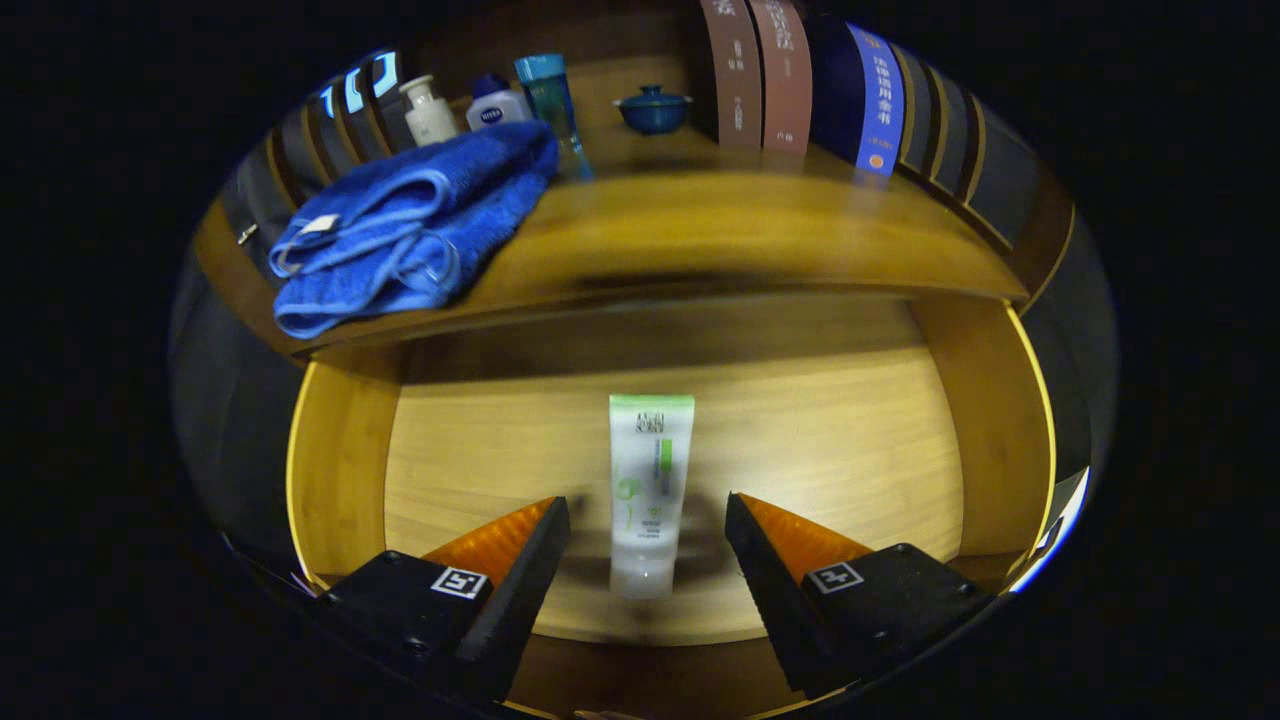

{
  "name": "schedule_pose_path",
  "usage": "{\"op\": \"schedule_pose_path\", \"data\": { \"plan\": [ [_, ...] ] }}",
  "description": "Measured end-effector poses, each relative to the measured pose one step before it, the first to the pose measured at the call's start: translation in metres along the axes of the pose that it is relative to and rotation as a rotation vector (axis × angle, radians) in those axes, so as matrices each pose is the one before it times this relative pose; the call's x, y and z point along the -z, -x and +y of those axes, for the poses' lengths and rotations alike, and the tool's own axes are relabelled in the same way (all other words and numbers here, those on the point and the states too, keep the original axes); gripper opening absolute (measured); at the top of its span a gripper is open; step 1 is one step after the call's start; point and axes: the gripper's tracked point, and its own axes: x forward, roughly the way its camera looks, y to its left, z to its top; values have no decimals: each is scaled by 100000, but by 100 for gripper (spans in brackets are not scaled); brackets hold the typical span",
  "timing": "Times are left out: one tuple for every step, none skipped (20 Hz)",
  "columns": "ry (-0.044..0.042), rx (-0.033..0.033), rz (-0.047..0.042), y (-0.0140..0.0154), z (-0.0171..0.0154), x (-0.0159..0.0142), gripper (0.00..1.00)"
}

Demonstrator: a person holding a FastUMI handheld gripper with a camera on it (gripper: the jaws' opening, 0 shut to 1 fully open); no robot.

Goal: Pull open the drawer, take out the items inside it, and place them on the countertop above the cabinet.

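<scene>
The wooden drawer (340,470) stands pulled open below the countertop (720,240). A white tube with green markings (650,490) lies on the drawer floor, lengthwise, its cap end nearest me. My gripper (648,510) hovers over the drawer with its fingers open, one on each side of the tube's lower half, neither touching it. A folded blue towel (410,230) lies on the countertop at the left.
Behind the towel stand a small white bottle (428,110), a blue-capped bottle (497,105) and a tall blue bottle (550,105). A blue lidded bowl (652,108) sits further back. Upright books (800,85) line the countertop's right side. The drawer's side walls rise left and right.
</scene>
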Motion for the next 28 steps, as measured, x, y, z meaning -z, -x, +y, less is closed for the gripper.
{"op": "schedule_pose_path", "data": {
  "plan": [
    [-76, 239, 1792, -370, -51, 443, 99],
    [242, 633, 1940, -485, -123, 345, 100],
    [155, 854, 1628, -551, -158, 298, 100],
    [-13, 367, 1240, -373, -83, 165, 99],
    [341, 1, 1504, -536, 110, 251, 99],
    [1014, 91, 2147, -212, 200, 293, 99],
    [2047, 1248, 1895, -433, -51, 307, 99],
    [2065, 1777, 2110, -258, -177, 208, 94],
    [1704, 774, 2265, -184, 162, 254, 93],
    [901, 932, 1268, 108, 15, -125, 92],
    [-237, 591, -99, -196, -48, -215, 92],
    [-1612, 23, -942, 178, -81, -74, 92],
    [-824, 34, -1014, 227, -83, -383, 84],
    [-226, 401, -865, -5, -183, -54, 77],
    [-103, -168, -761, -285, -68, -20, 69],
    [1192, -616, -362, 128, 33, -109, 62],
    [513, -17, -1174, 115, -19, -72, 54],
    [326, -376, -1410, -656, -73, 176, 51],
    [327, -90, -1050, 286, 90, -39, 49],
    [231, -102, -981, 95, 1, -9, 46],
    [-955, 51, -1073, -128, -156, -7, 43],
    [-1076, 209, -20, 755, -273, 103, 41],
    [-1472, -733, 60, 30, 228, 651, 38],
    [-928, -1618, -452, 534, 278, 272, 38],
    [81, -1193, -1019, 717, 112, 269, 38],
    [383, -487, -1985, 782, -5, 84, 38],
    [137, -300, -2246, 900, -70, -17, 38],
    [399, -476, -2231, 1041, 16, -6, 38]
  ]
}}
